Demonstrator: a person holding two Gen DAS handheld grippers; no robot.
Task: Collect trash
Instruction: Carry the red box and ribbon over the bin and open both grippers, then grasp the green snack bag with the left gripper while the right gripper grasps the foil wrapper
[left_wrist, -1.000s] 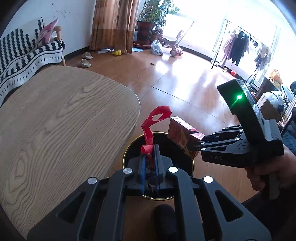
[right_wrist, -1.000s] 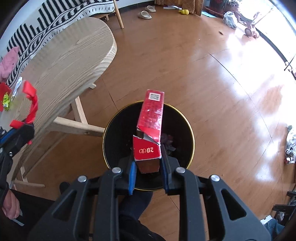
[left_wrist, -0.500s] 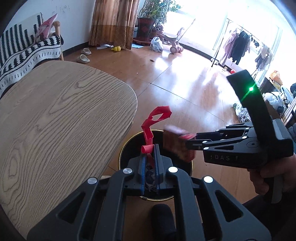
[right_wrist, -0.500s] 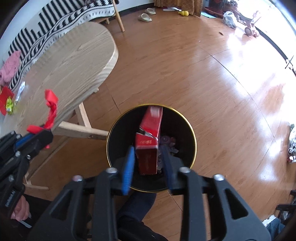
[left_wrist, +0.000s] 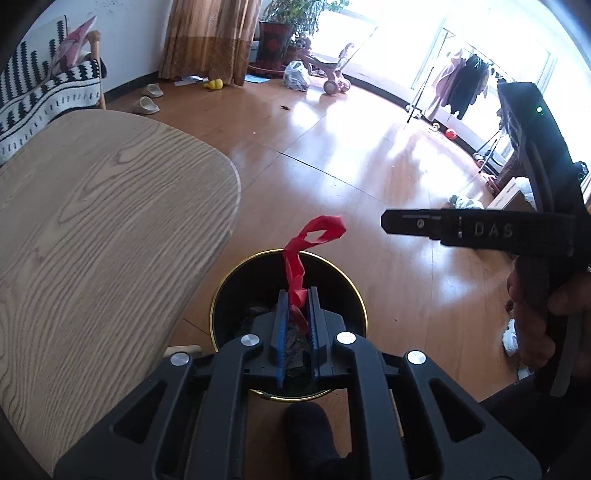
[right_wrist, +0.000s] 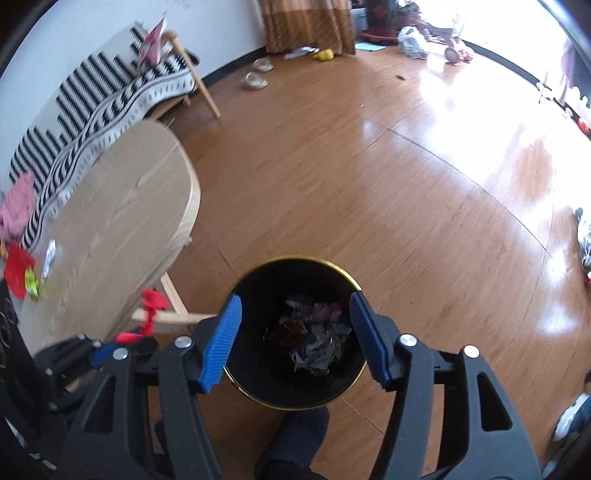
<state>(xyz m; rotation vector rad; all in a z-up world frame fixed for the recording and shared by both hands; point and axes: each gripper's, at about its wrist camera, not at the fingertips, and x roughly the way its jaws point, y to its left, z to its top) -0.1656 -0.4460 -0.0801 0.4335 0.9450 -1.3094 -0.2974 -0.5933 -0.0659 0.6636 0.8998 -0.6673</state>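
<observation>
A black trash bin with a gold rim (left_wrist: 221, 302) (right_wrist: 291, 260) stands on the floor beside the table, with crumpled trash (right_wrist: 314, 336) inside. My left gripper (left_wrist: 295, 295) is shut on a twisted red wrapper (left_wrist: 306, 243), held over the bin; the wrapper also shows in the right wrist view (right_wrist: 151, 306). My right gripper (right_wrist: 295, 325) is open and empty above the bin; in the left wrist view it shows side-on (left_wrist: 480, 230). More trash (right_wrist: 20, 273) lies on the table's far left.
A light wooden table (left_wrist: 92, 229) (right_wrist: 118, 221) is left of the bin. A striped sofa (right_wrist: 92, 103) stands behind it. A dark-socked foot (right_wrist: 295, 435) is just in front of the bin. Slippers (left_wrist: 147, 99) and clutter lie on the wooden floor.
My right gripper opened and let go of the red box, which dropped into the bin; the gripper then rose. My left gripper still holds the red wrapper over the bin.
</observation>
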